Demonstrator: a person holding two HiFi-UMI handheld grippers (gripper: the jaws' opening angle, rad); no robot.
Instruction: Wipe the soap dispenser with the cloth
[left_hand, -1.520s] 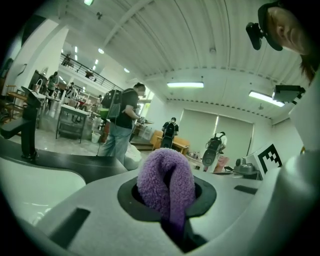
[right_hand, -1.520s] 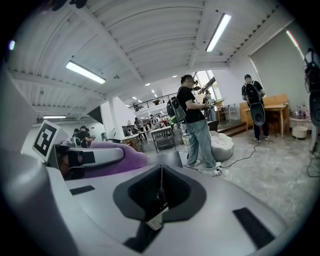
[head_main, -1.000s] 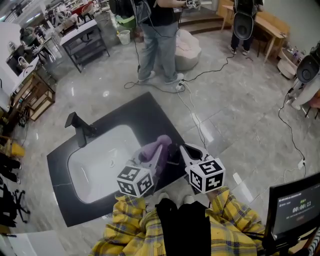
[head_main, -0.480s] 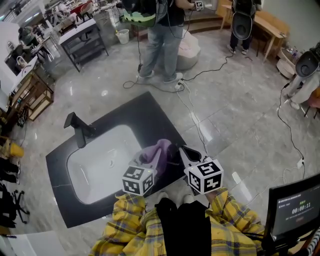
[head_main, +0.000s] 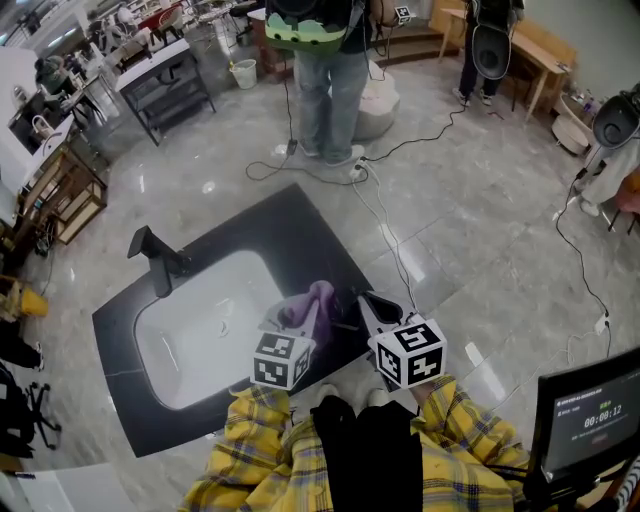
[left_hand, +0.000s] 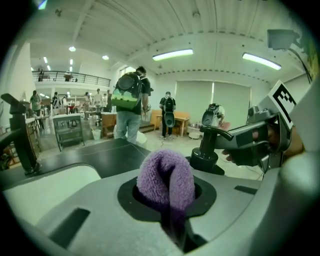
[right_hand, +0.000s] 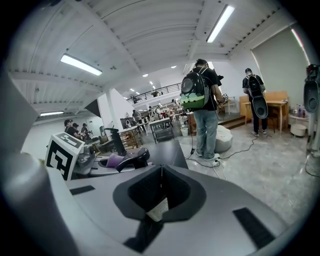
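Cloth (left_hand: 166, 182) pinched in the left tool (head_main: 312, 325), just beside the soap dispenser (left_hand: 206, 150).
The left tool's jaws press on a fold of the purple cloth, which bulges up between them close to the left of the black soap dispenser; whether they touch cannot be told. The dispenser stands on the dark table (head_main: 300, 225) by the sink (head_main: 200, 320). On the dispenser's other side, the right tool (right_hand: 160, 185) has its jaws pressed together, near the pump spout.
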